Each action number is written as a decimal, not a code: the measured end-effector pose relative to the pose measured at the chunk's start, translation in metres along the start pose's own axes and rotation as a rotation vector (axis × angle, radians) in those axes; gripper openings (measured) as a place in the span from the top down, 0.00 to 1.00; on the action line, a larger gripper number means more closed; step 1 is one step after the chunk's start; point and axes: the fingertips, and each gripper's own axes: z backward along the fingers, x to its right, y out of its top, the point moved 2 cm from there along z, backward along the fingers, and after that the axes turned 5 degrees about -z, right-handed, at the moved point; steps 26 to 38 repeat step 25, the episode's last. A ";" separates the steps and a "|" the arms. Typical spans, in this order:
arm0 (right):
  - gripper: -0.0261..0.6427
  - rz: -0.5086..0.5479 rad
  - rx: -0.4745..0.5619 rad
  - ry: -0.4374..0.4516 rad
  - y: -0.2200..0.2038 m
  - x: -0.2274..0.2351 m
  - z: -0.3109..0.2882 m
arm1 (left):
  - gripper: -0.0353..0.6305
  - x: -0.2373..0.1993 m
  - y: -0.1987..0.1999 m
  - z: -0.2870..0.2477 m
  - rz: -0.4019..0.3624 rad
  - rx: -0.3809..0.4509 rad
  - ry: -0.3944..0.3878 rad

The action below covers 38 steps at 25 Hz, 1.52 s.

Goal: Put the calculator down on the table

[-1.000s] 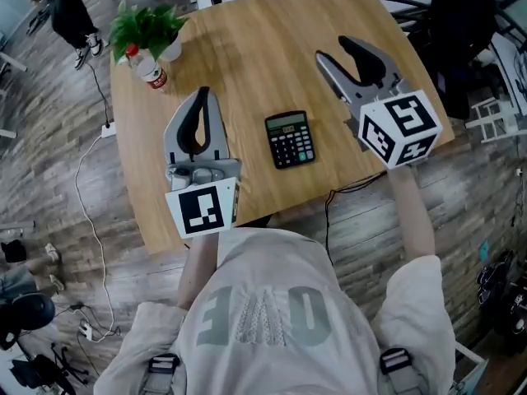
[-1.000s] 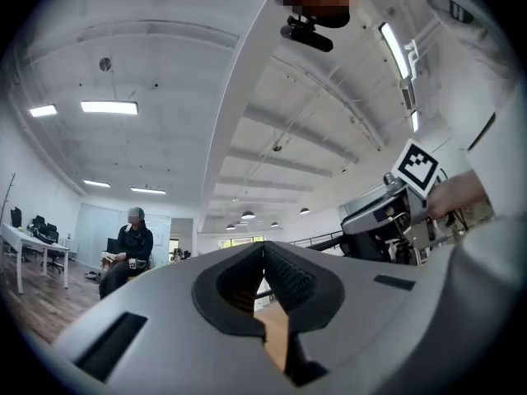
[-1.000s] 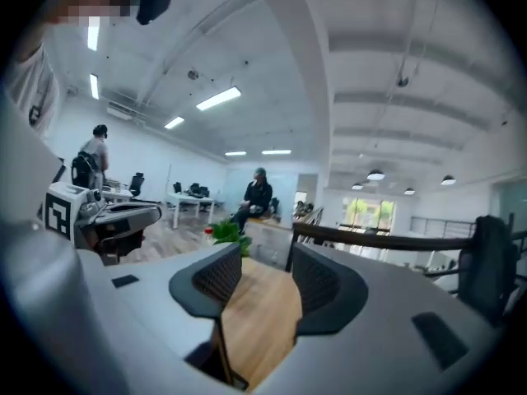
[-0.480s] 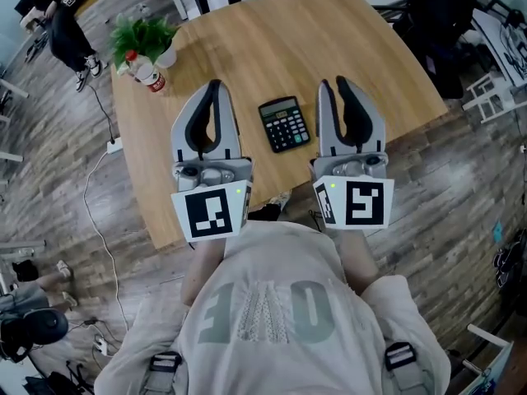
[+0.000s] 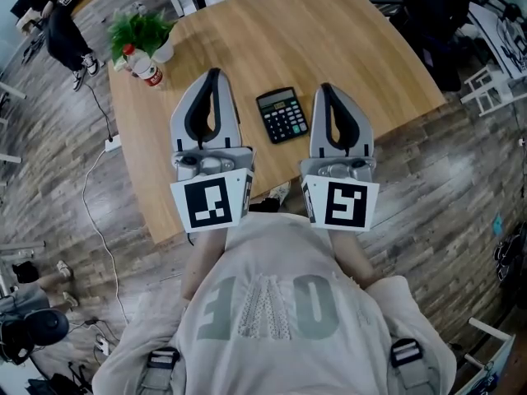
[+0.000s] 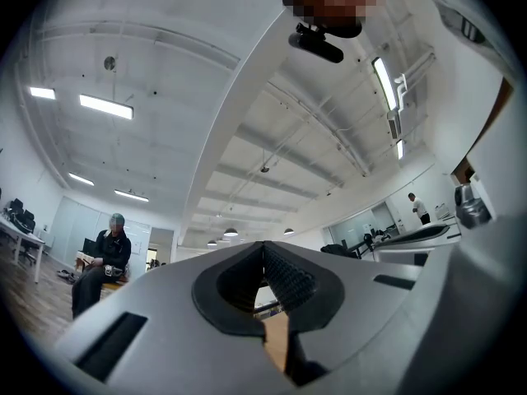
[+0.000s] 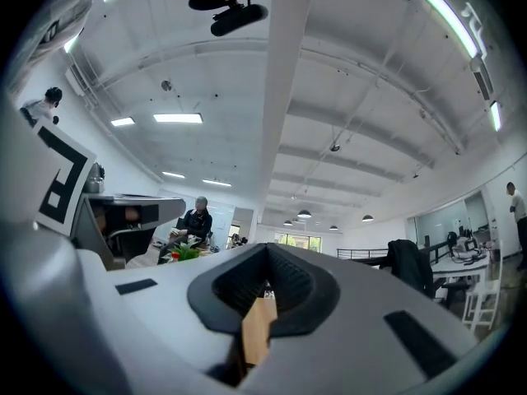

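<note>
The calculator lies flat on the table, between the left gripper and the right gripper — touching neither. Both have their jaws closed together, holding nothing.

A potted green plant stands at the upper left of the head view. A clear bottle with a red cap and red label sits just beside it. A white cable trails across the grey plank floor. At the upper right, a dark garment hangs over a chair. In the left gripper view, a person in dark clothes sits below long ceiling lights.
</note>
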 end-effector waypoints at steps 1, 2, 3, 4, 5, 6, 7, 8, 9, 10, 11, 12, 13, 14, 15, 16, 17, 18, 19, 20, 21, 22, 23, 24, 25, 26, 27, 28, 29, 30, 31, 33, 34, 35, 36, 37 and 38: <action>0.93 0.011 -0.006 0.002 -0.002 -0.001 0.001 | 0.93 0.001 0.000 0.000 0.000 0.000 0.000; 0.93 0.010 -0.009 0.001 -0.003 -0.002 0.001 | 0.93 0.001 -0.001 -0.001 0.000 0.000 -0.001; 0.93 -0.002 -0.011 -0.002 -0.004 -0.003 0.002 | 0.93 0.002 -0.001 -0.001 -0.001 0.001 -0.002; 0.93 -0.012 -0.013 -0.005 -0.005 -0.004 0.002 | 0.93 0.003 -0.001 -0.002 -0.001 0.003 -0.003; 0.93 -0.016 -0.017 -0.005 -0.006 -0.005 0.002 | 0.93 0.003 -0.001 -0.003 -0.002 0.006 -0.004; 0.93 -0.018 -0.021 -0.004 -0.006 -0.005 0.002 | 0.93 0.003 0.000 -0.003 -0.003 0.007 -0.005; 0.93 -0.019 -0.023 -0.001 -0.007 -0.006 0.002 | 0.93 0.004 -0.001 -0.004 -0.002 0.005 -0.006; 0.93 -0.019 -0.023 0.001 -0.006 -0.006 0.001 | 0.93 0.004 -0.001 -0.004 -0.001 0.000 -0.007; 0.93 -0.018 -0.022 0.002 -0.006 -0.006 0.000 | 0.93 0.005 -0.002 -0.004 -0.001 -0.006 -0.008; 0.93 -0.017 -0.020 0.002 -0.006 -0.006 0.000 | 0.93 0.006 -0.003 -0.004 0.000 -0.011 -0.009; 0.93 -0.017 -0.018 0.002 -0.005 -0.006 -0.001 | 0.93 0.006 -0.004 -0.004 0.000 -0.015 -0.010; 0.93 -0.017 -0.018 0.002 -0.005 -0.006 -0.002 | 0.93 0.007 -0.004 -0.004 0.001 -0.021 -0.011; 0.93 -0.019 -0.019 0.001 -0.006 -0.005 -0.002 | 0.93 0.007 -0.005 -0.004 0.000 -0.026 -0.012; 0.93 -0.021 -0.021 0.000 -0.006 -0.005 -0.002 | 0.93 0.007 -0.005 -0.003 -0.001 -0.029 -0.012; 0.93 -0.024 -0.022 -0.001 -0.007 -0.004 -0.002 | 0.93 0.007 -0.005 -0.003 -0.002 -0.028 -0.011; 0.93 -0.027 -0.021 -0.003 -0.007 -0.004 -0.002 | 0.93 0.006 -0.005 -0.003 -0.003 -0.024 -0.011; 0.93 -0.028 -0.019 -0.004 -0.007 -0.004 -0.003 | 0.93 0.005 -0.004 -0.004 -0.003 -0.015 -0.011; 0.93 -0.029 -0.015 -0.006 -0.007 -0.004 -0.003 | 0.93 0.004 -0.004 -0.004 -0.006 -0.006 -0.009; 0.93 -0.030 -0.012 -0.006 -0.008 -0.005 -0.003 | 0.93 0.003 -0.005 -0.003 -0.009 -0.005 -0.005; 0.93 -0.031 -0.012 -0.006 -0.008 -0.005 -0.003 | 0.93 0.002 -0.007 -0.002 -0.011 -0.011 -0.001; 0.93 -0.033 -0.014 -0.006 -0.009 -0.006 -0.002 | 0.93 0.001 -0.009 0.000 -0.012 -0.020 0.001; 0.93 -0.033 -0.018 -0.006 -0.010 -0.006 -0.002 | 0.93 0.001 -0.010 0.000 -0.011 -0.027 0.002; 0.93 -0.033 -0.023 -0.006 -0.010 -0.006 -0.001 | 0.93 0.001 -0.011 0.001 -0.010 -0.033 0.001; 0.93 -0.033 -0.028 -0.006 -0.010 -0.006 -0.001 | 0.93 0.002 -0.011 0.001 -0.009 -0.038 0.000; 0.93 -0.033 -0.032 -0.007 -0.011 -0.006 0.000 | 0.93 0.002 -0.011 0.001 -0.008 -0.042 -0.002; 0.93 -0.033 -0.032 -0.007 -0.011 -0.006 0.000 | 0.93 0.002 -0.011 0.001 -0.008 -0.042 -0.002; 0.93 -0.033 -0.032 -0.007 -0.011 -0.006 0.000 | 0.93 0.002 -0.011 0.001 -0.008 -0.042 -0.002; 0.93 -0.033 -0.032 -0.007 -0.011 -0.006 0.000 | 0.93 0.002 -0.011 0.001 -0.008 -0.042 -0.002; 0.93 -0.033 -0.032 -0.007 -0.011 -0.006 0.000 | 0.93 0.002 -0.011 0.001 -0.008 -0.042 -0.002; 0.93 -0.033 -0.032 -0.007 -0.011 -0.006 0.000 | 0.93 0.002 -0.011 0.001 -0.008 -0.042 -0.002; 0.93 -0.033 -0.032 -0.007 -0.011 -0.006 0.000 | 0.93 0.002 -0.011 0.001 -0.008 -0.042 -0.002; 0.93 -0.033 -0.032 -0.007 -0.011 -0.006 0.000 | 0.93 0.002 -0.011 0.001 -0.008 -0.042 -0.002; 0.93 -0.033 -0.032 -0.007 -0.011 -0.006 0.000 | 0.93 0.002 -0.011 0.001 -0.008 -0.042 -0.002; 0.93 -0.033 -0.032 -0.007 -0.011 -0.006 0.000 | 0.93 0.002 -0.011 0.001 -0.008 -0.042 -0.002; 0.93 -0.033 -0.032 -0.007 -0.011 -0.006 0.000 | 0.93 0.002 -0.011 0.001 -0.008 -0.042 -0.002; 0.93 -0.033 -0.032 -0.007 -0.011 -0.006 0.000 | 0.93 0.002 -0.011 0.001 -0.008 -0.042 -0.002; 0.93 -0.033 -0.032 -0.007 -0.011 -0.006 0.000 | 0.93 0.002 -0.011 0.001 -0.008 -0.042 -0.002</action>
